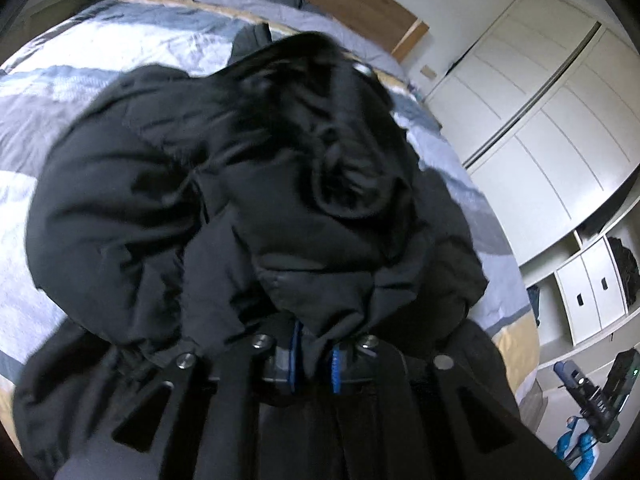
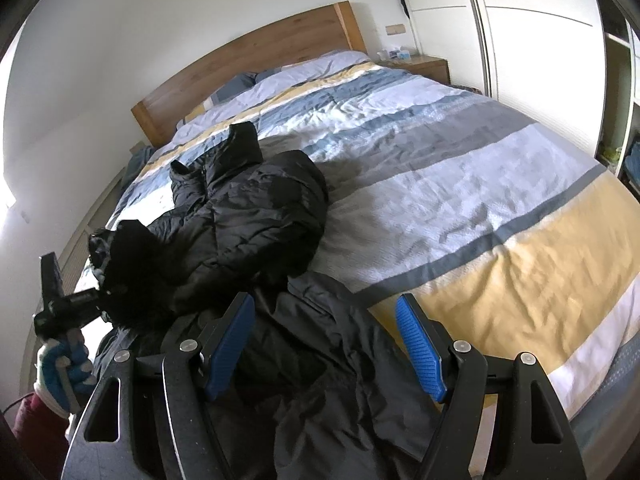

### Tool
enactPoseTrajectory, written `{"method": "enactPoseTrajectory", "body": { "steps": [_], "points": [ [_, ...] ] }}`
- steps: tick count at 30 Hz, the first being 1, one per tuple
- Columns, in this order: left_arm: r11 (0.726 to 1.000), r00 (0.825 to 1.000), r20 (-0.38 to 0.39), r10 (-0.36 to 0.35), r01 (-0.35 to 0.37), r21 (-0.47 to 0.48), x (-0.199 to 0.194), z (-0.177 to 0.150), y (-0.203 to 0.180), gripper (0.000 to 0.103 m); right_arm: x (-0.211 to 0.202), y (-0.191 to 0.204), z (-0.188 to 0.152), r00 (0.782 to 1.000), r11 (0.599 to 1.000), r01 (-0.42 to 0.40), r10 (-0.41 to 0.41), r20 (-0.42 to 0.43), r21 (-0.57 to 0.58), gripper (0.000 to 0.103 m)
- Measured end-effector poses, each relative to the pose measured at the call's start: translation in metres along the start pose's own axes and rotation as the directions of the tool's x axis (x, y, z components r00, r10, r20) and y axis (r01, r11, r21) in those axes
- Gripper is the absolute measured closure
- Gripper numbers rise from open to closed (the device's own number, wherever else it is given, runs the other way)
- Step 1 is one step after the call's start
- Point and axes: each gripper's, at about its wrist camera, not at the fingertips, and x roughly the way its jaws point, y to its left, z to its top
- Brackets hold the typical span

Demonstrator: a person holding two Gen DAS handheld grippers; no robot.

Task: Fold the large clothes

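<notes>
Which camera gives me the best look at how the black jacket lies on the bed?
The right wrist view: the black jacket lies crumpled on the striped duvet, outline clear. The left wrist view shows only blurred fabric up close, pinched in the left tongs.

A black padded jacket (image 2: 248, 220) lies crumpled on the near-left part of the striped bed. Its quilted body is bunched in thick folds, and its collar points toward the far headboard. A dark fur-trimmed hood (image 2: 132, 264) sits at its left edge. A second spread of black fabric (image 2: 320, 360) drapes over the near bed edge.
</notes>
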Motion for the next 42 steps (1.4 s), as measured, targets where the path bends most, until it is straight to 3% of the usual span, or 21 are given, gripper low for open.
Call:
{"method": "enactPoseTrajectory", "body": {
  "steps": [7, 16, 21, 26, 30, 35, 42],
  "points": [
    [0.999, 0.998, -0.051, -0.025, 0.026, 0.035, 0.005, -0.029, -0.012, 0.073, -0.003, -0.005, -0.005, 1.0, 1.0, -0.006, 0.006, -0.003, 0.014, 0.03],
    [0.989, 0.992, -0.11, -0.066, 0.079, 0.121, -0.024, -0.056, -0.017, 0.073, 0.004, 0.034, 0.0, 0.999, 0.996, -0.049, 0.047, -0.022, -0.075, 0.03],
    [0.99, 0.997, -0.05, -0.054, 0.06, 0.129, -0.062, -0.039, 0.003, 0.067, 0.02, 0.084, 0.008, 0.994, 0.979, -0.098, 0.09, -0.055, -0.178, 0.03],
    [0.993, 0.999, 0.026, 0.034, -0.037, 0.108, -0.081, 0.001, 0.038, 0.061, 0.048, 0.154, 0.019, 0.983, 0.941, -0.179, 0.16, -0.089, -0.287, 0.03],
    [0.991, 0.994, 0.061, 0.096, -0.101, 0.09, -0.087, 0.032, 0.066, 0.061, 0.073, 0.218, 0.026, 0.966, 0.89, -0.258, 0.229, -0.122, -0.375, 0.03],
    [0.992, 0.992, 0.07, 0.105, -0.109, 0.062, -0.076, 0.054, 0.086, 0.06, 0.119, 0.286, 0.017, 0.935, 0.817, -0.351, 0.285, -0.209, -0.457, 0.03],
    [0.994, 0.995, 0.0, 0.095, -0.095, 0.046, -0.026, 0.035, 0.099, 0.06, 0.178, 0.283, -0.004, 0.935, 0.826, -0.317, 0.191, -0.298, -0.466, 0.03]
  ]
}}
